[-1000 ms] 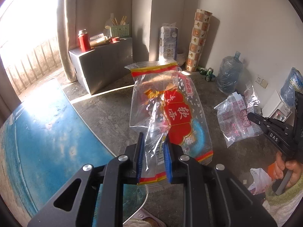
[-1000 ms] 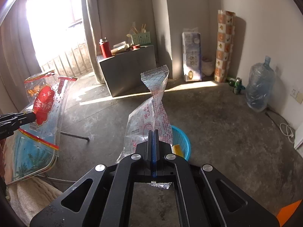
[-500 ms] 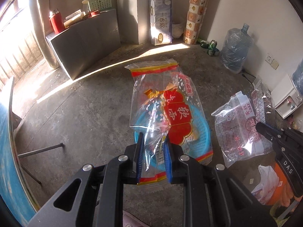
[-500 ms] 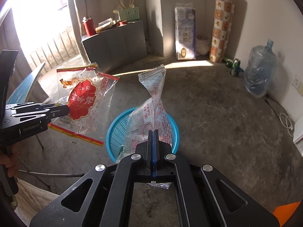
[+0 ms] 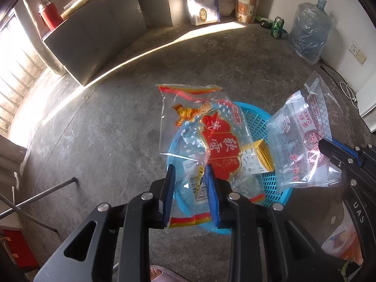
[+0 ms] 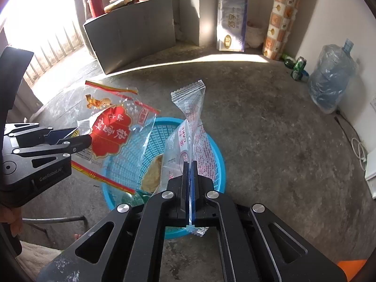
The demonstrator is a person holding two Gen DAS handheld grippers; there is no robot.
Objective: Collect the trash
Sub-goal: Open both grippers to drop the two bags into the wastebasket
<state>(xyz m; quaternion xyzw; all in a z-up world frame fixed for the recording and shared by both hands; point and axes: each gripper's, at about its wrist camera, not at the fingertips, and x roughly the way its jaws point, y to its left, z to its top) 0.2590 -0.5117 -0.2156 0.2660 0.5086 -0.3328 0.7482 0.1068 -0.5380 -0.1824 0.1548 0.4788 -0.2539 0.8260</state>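
My left gripper (image 5: 190, 171) hangs over the blue plastic basket (image 5: 277, 202) on the concrete floor. Its jaws are opening; the clear snack bag with a red label (image 5: 218, 145) still stands between them, loose against the right pad. My right gripper (image 6: 190, 163) points down at the same basket (image 6: 218, 155), pads pinched on the tail of a clear cake wrapper (image 6: 190, 108); its jaws are just beginning to open. The left gripper (image 6: 82, 138) with the red-label bag (image 6: 110, 131) appears at the left there. The right gripper (image 5: 324, 144) and cake wrapper (image 5: 296, 141) appear at the left view's right edge.
A yellow box (image 5: 260, 152) and other scraps lie in the basket. A grey cabinet (image 6: 131, 40), a tissue pack (image 6: 231, 16), green cans (image 6: 298, 67) and a water bottle (image 6: 331, 84) line the far wall. Metal table legs (image 5: 35, 197) stand at the left.
Both grippers have come down and forward from beside the table to just over the blue basket. The left jaws have spread a little around the red-label bag.
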